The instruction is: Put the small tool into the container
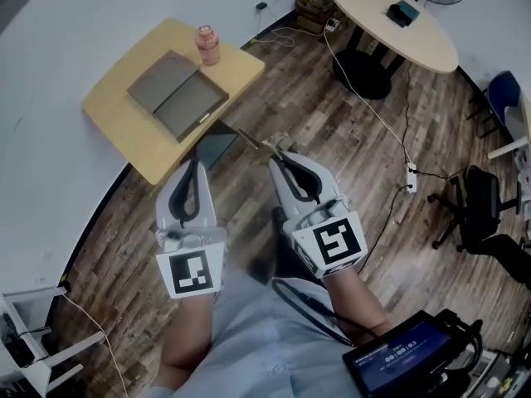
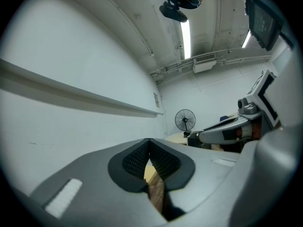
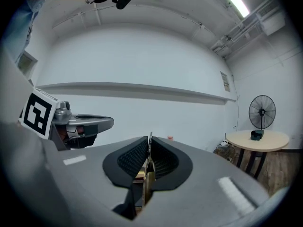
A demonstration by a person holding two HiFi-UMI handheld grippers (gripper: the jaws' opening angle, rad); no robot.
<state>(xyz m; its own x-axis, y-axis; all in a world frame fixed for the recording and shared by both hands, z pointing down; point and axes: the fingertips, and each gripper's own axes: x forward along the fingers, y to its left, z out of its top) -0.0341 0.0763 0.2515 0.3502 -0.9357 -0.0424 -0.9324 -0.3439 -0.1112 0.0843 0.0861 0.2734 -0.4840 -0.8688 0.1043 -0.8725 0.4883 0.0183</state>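
The biggest thing I see is the wooden floor [image 1: 332,131], which fills most of the head view. On it stand a round table [image 1: 390,15] far to the right and a square light-wood table [image 1: 124,127] against the white wall to the left. On the square table lies the container [image 1: 177,94], a flat grey case (it seems to be two halves lying side by side). Both grippers are held over the floor just in front of this table. The left gripper [image 1: 193,166] has its jaws closed together, the ribbed pads meeting at the tips, and there is nothing between them in the left gripper view [image 2: 149,143]. The right gripper [image 1: 278,149] is closed also, but it is clamped on something thin [image 3: 149,141]. A pink bottle [image 1: 207,46] stands upright at the far edge of the square table, near the container but not touching it. The small tool [image 1: 251,139] is a thin, brass-coloured rod pinched between the right pads [image 3: 147,174]. Its free end points toward the table corner, well apart from the container.
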